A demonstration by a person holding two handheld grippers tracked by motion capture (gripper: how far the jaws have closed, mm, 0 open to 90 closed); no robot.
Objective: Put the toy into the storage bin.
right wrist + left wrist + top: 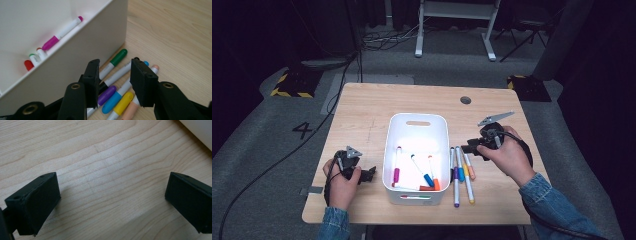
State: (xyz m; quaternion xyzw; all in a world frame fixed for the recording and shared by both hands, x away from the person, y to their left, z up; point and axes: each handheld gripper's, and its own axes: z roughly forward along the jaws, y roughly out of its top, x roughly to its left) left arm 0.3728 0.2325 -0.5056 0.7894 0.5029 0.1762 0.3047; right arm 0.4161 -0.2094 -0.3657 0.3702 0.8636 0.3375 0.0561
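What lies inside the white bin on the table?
Inside the white bin lie several markers: a magenta-capped marker, a blue-capped marker and an orange-capped marker. Its near wall hides whatever lies close against it.

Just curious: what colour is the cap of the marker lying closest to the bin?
Green, clearest in the right gripper view.

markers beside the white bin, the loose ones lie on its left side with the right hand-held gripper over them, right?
Not quite: in the high view the loose markers lie on the table at the white bin's right side, not its left. The right hand-held gripper is indeed over them.
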